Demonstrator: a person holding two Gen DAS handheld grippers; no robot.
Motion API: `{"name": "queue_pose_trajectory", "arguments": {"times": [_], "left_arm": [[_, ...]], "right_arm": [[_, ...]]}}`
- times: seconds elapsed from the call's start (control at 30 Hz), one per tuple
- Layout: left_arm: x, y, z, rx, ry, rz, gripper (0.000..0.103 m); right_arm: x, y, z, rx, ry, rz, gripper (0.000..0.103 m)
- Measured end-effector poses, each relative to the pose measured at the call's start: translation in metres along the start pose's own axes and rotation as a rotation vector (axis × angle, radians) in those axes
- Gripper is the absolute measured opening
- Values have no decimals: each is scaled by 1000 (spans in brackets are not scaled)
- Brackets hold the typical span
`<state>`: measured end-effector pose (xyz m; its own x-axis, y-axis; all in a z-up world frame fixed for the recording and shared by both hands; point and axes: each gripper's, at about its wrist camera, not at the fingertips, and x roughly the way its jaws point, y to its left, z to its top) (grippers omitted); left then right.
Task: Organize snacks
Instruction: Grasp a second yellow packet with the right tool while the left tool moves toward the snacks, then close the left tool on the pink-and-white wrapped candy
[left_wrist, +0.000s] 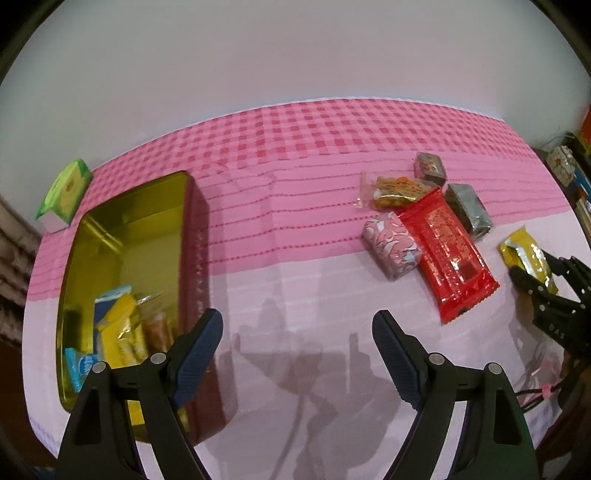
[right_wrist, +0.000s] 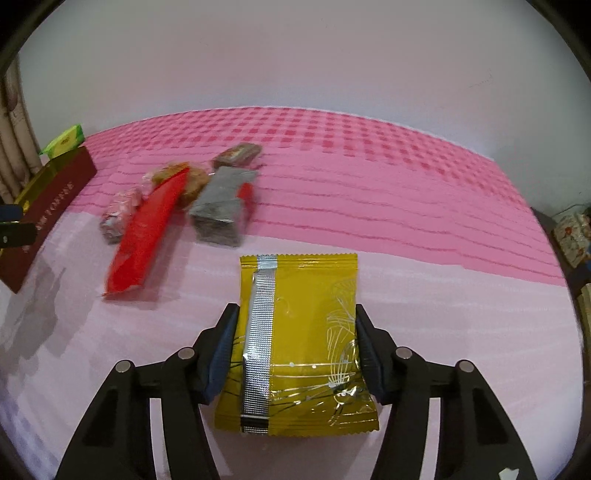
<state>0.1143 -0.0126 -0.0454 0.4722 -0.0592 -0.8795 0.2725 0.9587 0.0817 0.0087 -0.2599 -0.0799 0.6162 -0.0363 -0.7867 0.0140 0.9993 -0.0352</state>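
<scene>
While its jaws pinch both side edges, the right gripper (right_wrist: 295, 347) holds a yellow packet (right_wrist: 299, 343) over the tabletop (right_wrist: 443, 332).
Left gripper (left_wrist: 297, 347): jaws apart, nothing between. Beyond: red wrapper (left_wrist: 447, 254), pink packet (left_wrist: 393, 243), grey packets (left_wrist: 467, 210); open tin (left_wrist: 192, 258) at left, snacks inside.

1. The left tongs (left_wrist: 297, 341) hide the near corner of the tin (left_wrist: 192, 236) and part of the snacks inside.
2. In the right wrist view, the red packet (right_wrist: 142, 236) and grey packet (right_wrist: 218, 206) are motion-blurred; their print is unreadable.
3. The right tongs (right_wrist: 295, 347) cover both side edges of the yellow packet (right_wrist: 299, 343).
4. Clutter (left_wrist: 565, 166) at the counter's right edge is cut off.
</scene>
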Motion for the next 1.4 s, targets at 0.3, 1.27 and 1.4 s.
{"name": "queue_pose_trajectory", "arguments": {"times": [0.3,1.27,1.4], "left_arm": [[8,-15,14,-10,0,-20,83],[63,-62,56,-60,62,-81,60],[63,-63,58,-59,60,-107,47]], "right_arm": [[5,-36,4,32,-16,-31,55],[7,-43,2,63,-11,-16,58],[6,-43,2,65,-12,-16,58]]}}
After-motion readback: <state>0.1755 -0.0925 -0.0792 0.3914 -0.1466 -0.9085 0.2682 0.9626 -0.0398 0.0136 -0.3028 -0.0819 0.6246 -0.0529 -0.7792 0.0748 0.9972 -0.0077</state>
